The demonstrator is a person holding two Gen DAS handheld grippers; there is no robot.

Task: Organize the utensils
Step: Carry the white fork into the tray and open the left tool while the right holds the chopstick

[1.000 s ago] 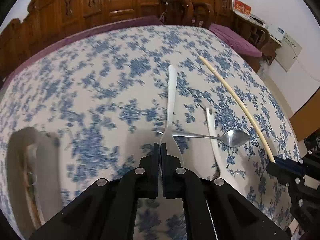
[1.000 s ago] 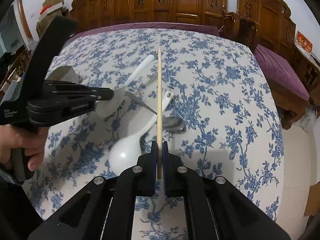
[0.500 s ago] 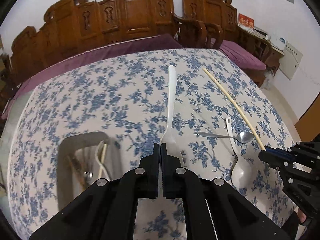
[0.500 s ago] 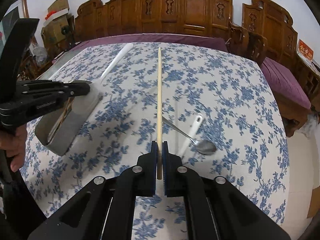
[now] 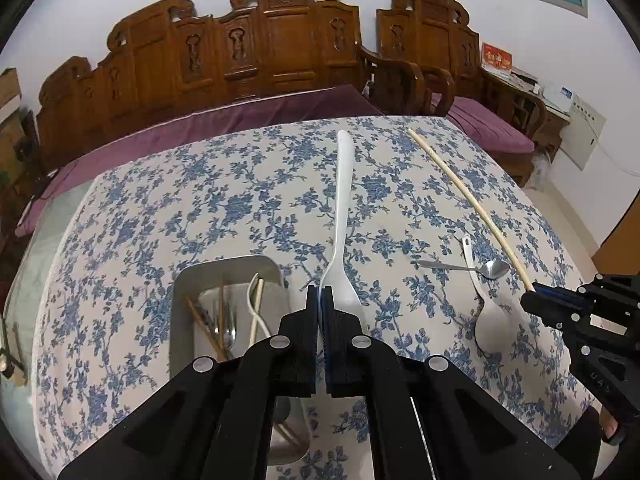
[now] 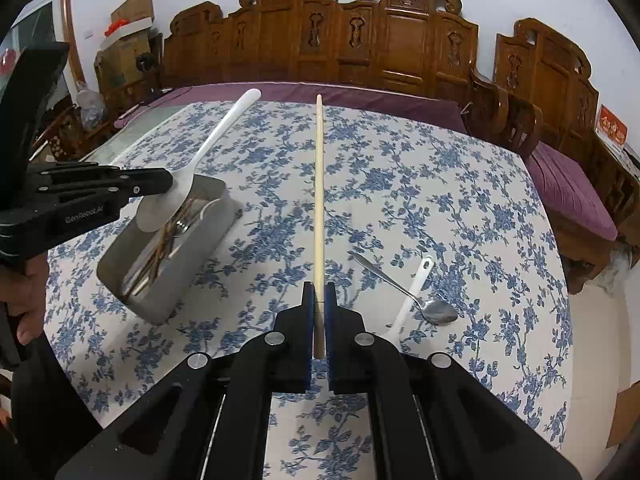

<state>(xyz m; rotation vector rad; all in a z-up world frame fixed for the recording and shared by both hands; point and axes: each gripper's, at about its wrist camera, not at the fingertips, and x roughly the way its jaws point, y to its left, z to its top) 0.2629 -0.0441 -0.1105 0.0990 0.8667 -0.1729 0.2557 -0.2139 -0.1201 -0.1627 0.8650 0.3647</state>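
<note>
My left gripper (image 5: 320, 300) is shut on the bowl end of a large white spoon (image 5: 343, 216), held above the table beside a metal tray (image 5: 184, 280). In the right wrist view the left gripper (image 6: 160, 186) holds the white spoon (image 6: 216, 136) over the tray (image 6: 192, 276), which holds chopsticks and cutlery. My right gripper (image 6: 319, 304) is shut on a long pale chopstick (image 6: 319, 200), held level above the table; the chopstick also shows in the left wrist view (image 5: 468, 200). A small white spoon (image 5: 484, 312) and a metal spoon (image 5: 480, 268) lie on the cloth.
The table has a blue floral cloth (image 5: 200, 208). Carved wooden chairs (image 5: 260, 48) with purple cushions stand along the far side. The metal spoon (image 6: 420, 300) and small white spoon (image 6: 412, 292) lie crossed at the right. Boxes (image 6: 128, 40) stand at the far left.
Both grippers have lifted and drawn back from the table with their utensils. The left one has carried the large white spoon leftward to over the tray. The tray has come fully into view.
</note>
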